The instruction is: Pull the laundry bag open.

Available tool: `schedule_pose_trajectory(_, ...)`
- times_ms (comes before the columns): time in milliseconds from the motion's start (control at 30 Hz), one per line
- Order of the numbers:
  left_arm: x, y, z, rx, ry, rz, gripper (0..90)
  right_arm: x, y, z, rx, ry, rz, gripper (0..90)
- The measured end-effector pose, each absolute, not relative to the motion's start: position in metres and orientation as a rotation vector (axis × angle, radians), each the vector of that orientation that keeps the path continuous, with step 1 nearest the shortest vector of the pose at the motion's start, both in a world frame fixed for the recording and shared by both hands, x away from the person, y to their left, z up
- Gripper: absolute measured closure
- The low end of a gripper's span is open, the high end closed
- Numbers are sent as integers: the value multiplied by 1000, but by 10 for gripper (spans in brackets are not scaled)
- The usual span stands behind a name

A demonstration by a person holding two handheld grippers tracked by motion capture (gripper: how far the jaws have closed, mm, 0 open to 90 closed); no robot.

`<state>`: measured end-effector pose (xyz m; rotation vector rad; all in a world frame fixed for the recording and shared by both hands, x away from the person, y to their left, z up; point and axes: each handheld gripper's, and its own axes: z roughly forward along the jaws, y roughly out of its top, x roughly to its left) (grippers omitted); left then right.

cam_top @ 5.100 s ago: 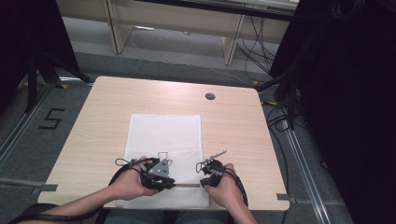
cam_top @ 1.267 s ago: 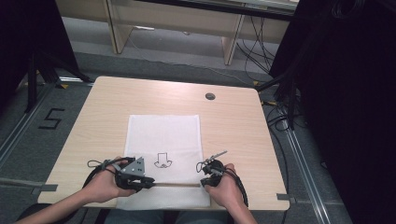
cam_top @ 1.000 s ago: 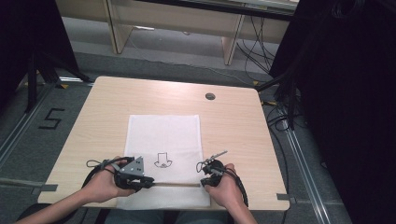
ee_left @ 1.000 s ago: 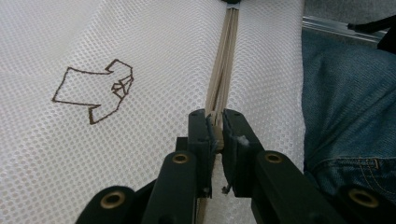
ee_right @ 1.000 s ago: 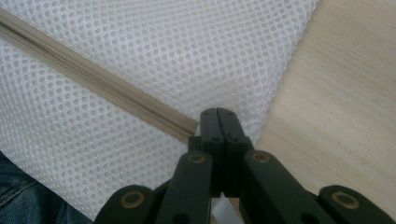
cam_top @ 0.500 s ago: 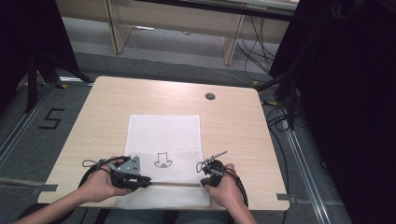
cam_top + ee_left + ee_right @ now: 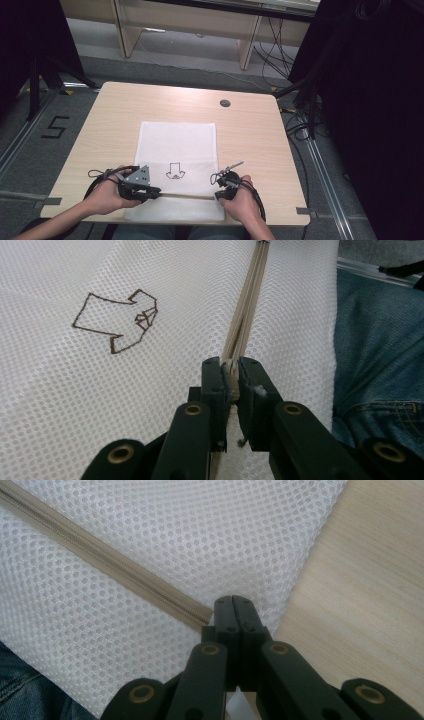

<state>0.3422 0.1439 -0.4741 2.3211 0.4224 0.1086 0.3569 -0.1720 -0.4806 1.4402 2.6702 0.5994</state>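
1. A white mesh bag (image 7: 177,170) lies flat on the wooden table (image 7: 250,130), its near edge at the person's side of the tabletop.
2. A beige zipper (image 7: 182,195) runs across the bag near that near edge, from one gripper to the other.
3. A small brown arrow-shaped mark (image 7: 174,170) is printed on the mesh, just beyond the zipper and between the two hands.
4. The left gripper (image 7: 231,382) sits at the left part of the zipper. Its jaws are pressed onto a small beige piece on the zipper line, most likely the slider pull; the left gripper view is too tight to be sure which part it is.
5. In the high view the left gripper (image 7: 150,192) lies low over the bag, held in the left hand (image 7: 107,197).
6. The right gripper (image 7: 233,605) has its jaws pressed fully together at the end of the zipper (image 7: 110,560), beside the bag's right edge. They appear to pinch the mesh there.
7. The right hand (image 7: 245,202) holds that gripper (image 7: 218,194) at the bag's near right corner, where bare table (image 7: 360,590) begins just beside the mesh.
8. A round dark cable hole (image 7: 225,103) sits in the tabletop, well apart from the bag.
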Motion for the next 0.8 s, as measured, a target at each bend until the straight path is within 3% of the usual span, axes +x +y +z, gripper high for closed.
schedule_pose_trajectory(800,341,152,-477,2305,415,85,820,358,-173,-481,1459,2665,616,900)
